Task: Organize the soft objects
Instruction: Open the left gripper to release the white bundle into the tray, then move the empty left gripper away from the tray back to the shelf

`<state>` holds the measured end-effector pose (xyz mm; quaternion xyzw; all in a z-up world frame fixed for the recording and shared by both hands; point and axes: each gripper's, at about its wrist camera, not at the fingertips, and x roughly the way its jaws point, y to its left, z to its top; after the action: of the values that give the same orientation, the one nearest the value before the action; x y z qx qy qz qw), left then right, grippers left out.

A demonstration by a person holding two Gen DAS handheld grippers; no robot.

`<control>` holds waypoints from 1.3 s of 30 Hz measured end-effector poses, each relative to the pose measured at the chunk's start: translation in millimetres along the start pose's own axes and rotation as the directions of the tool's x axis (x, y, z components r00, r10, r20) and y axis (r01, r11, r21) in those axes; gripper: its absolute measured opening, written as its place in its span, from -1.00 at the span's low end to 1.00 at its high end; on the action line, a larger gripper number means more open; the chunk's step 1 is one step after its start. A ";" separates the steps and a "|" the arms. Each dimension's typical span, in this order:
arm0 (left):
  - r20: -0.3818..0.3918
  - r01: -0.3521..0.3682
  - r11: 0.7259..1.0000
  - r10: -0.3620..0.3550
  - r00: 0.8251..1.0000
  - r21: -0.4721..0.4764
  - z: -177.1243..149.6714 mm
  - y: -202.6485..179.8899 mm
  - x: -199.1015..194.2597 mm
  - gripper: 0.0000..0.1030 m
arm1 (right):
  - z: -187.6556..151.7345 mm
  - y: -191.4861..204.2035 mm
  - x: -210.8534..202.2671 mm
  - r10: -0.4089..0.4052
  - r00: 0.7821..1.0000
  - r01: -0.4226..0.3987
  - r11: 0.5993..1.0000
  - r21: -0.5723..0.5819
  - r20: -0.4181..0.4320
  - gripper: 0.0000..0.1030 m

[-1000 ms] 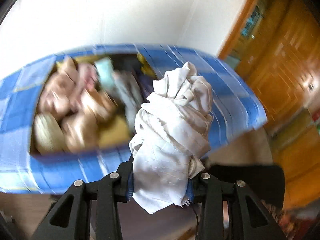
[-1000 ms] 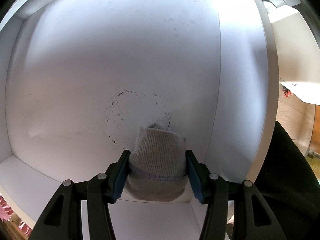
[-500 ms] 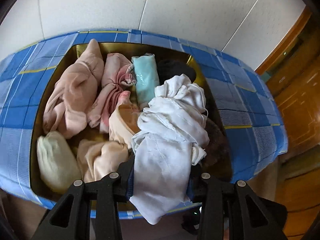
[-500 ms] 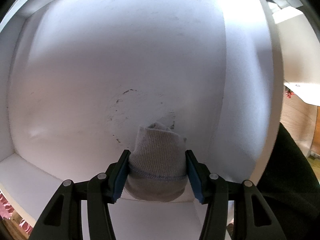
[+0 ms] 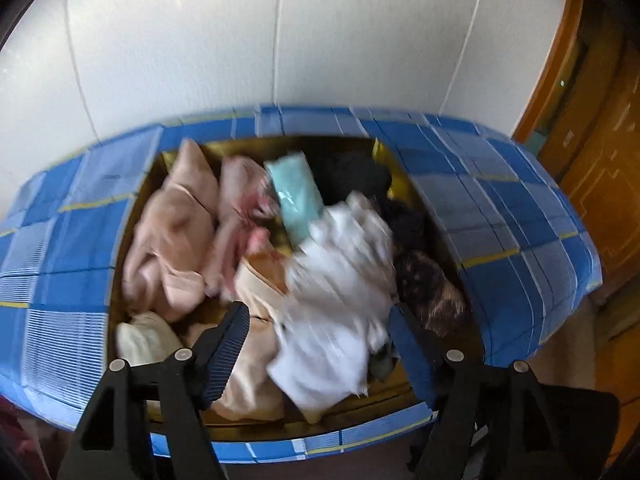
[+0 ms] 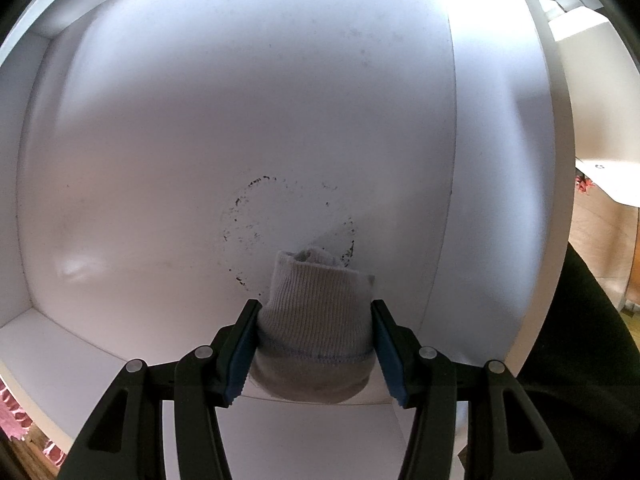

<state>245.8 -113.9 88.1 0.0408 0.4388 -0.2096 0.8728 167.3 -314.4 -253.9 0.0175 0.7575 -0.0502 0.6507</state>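
A white panelled wall is seen across the top of the left wrist view, crossed by thin vertical seams. At three o'clock an orange-brown wooden door with carved panels is shown, its frame running up toward one o'clock. In the right wrist view, a strip of wooden floor is visible at three o'clock, and a patch of pink lace-like material at eight o'clock.

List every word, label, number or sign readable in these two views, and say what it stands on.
None can be read. The clothes in the blue checked box show no print, though that view is blurred. The grey sock and the white shelf compartment carry none. A small dark mark on a white sheet is too small to read.
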 end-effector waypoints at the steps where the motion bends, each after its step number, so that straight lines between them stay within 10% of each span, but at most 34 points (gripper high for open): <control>1: 0.009 -0.019 1.000 0.019 1.000 0.000 1.4 0.7 -2.9 0.34 | 0.0 0.2 -1.1 0.000 1.000 0.000 1.000 0.000 0.001 0.07; 4: 0.007 -0.081 0.996 0.081 0.997 0.023 5.0 -1.2 -3.1 -0.06 | -1.3 -0.6 -2.8 0.006 1.000 -0.006 1.000 0.001 -0.001 0.07; 13: -0.027 -0.253 0.956 0.259 0.965 0.147 4.8 -6.5 26.6 -0.09 | -3.2 -0.5 1.8 0.012 1.000 -0.012 1.000 0.005 -0.004 0.07; 20: 0.062 -0.149 0.987 0.146 0.987 0.060 -14.9 6.8 -7.0 0.38 | -5.0 -4.2 0.3 0.032 0.999 -0.032 0.999 0.023 -0.001 0.07; 33: 0.161 0.045 0.998 -0.038 0.986 -0.040 -130.1 10.1 -62.5 0.58 | -16.2 -22.1 -12.8 0.089 0.994 -0.094 0.991 0.100 0.056 0.07; 39: 0.019 0.043 0.999 -0.042 0.999 -0.018 -190.0 -3.2 -25.3 0.74 | -26.1 -28.0 -22.5 0.127 0.988 -0.138 0.983 0.123 0.093 0.07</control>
<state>88.9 -60.0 -7.9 0.0216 0.4331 -0.2245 0.8727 142.5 -338.8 -226.4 0.1079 0.7215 -0.0564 0.6816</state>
